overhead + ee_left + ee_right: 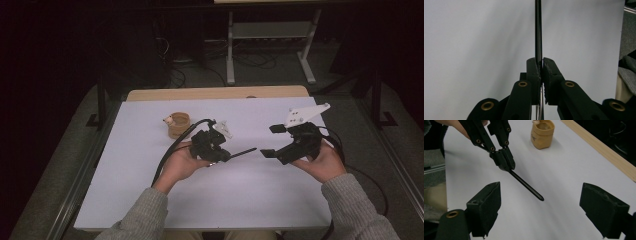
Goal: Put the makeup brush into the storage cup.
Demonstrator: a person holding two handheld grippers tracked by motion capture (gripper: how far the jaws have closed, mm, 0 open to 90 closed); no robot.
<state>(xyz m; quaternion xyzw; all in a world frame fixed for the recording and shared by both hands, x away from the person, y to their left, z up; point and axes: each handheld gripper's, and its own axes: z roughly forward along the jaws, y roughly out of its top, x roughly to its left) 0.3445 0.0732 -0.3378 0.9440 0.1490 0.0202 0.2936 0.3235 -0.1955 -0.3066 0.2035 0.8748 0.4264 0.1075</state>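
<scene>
From above, the person holds both tools low over the white table (150,195). The left gripper (226,156) has a thin black rod (243,151), perhaps a pen, sticking out toward the right gripper (270,142), whose fingers stand spread, one higher than the other, just short of the rod's free tip. A small tan pouch (179,124) sits farther back on the table, apart from both.

Along the left gripper (541,75), the fingers (533,75) are pressed nearly together with the rod (538,30) pinched between them, running straight ahead over the bare white surface.

From the right gripper (541,205), its fingers (487,206) gape wide with nothing in them. The rod (526,185) slants down toward the gap, held at its far end by the left gripper (505,160); the pouch (542,133) stands upright behind, mouth open.

It looks like a handover in mid-air, judged from the pose. The next move would want the right fingers brought around the rod's free end and closed before the left lets go.
</scene>
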